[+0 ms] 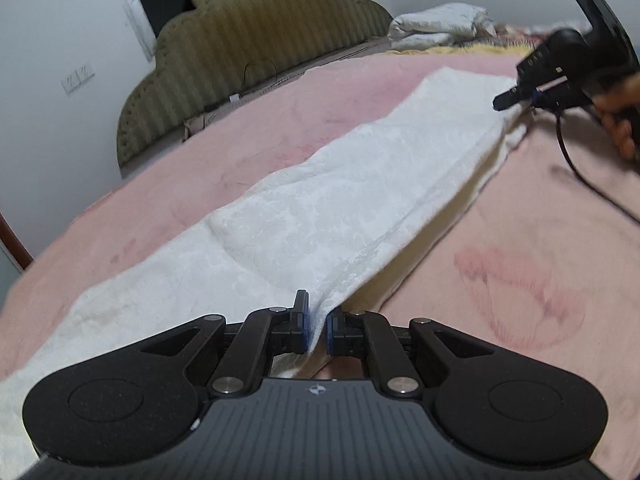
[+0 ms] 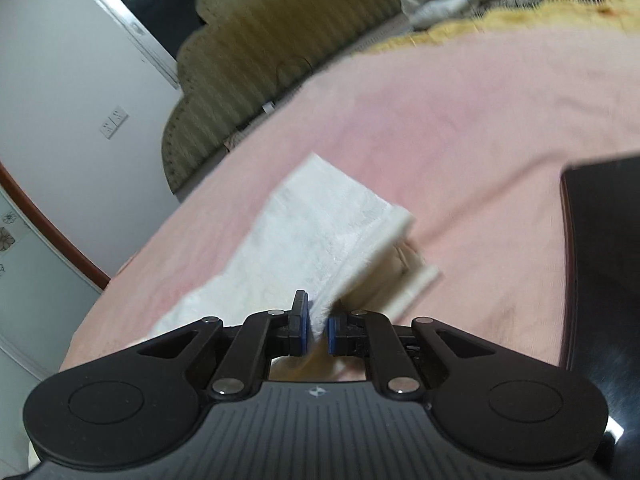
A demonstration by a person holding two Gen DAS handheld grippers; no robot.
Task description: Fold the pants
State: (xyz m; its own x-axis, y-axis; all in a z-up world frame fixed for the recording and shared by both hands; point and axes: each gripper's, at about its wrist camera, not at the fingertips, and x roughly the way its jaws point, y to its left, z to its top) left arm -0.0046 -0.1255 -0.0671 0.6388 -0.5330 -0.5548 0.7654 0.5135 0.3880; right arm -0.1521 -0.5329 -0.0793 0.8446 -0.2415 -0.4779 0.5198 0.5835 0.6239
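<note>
White pants (image 1: 320, 216) lie stretched in a long strip across the pink bed, one layer over another. My left gripper (image 1: 318, 330) is shut on the near edge of the pants, the cloth pinched between its blue pads. In the left wrist view my right gripper (image 1: 516, 98) holds the far end of the strip, with a hand behind it. The right wrist view shows my right gripper (image 2: 318, 330) shut on the edge of the pants (image 2: 320, 232), whose upper layer is lifted slightly above the lower one.
The pink bedspread (image 1: 400, 92) covers the bed. An olive striped headboard (image 1: 248, 40) stands at the back left, with white bedding (image 1: 440, 22) and a yellow blanket (image 2: 540, 16) behind. A black cable (image 1: 576, 168) trails from the right gripper. A dark object (image 2: 600, 260) sits at right.
</note>
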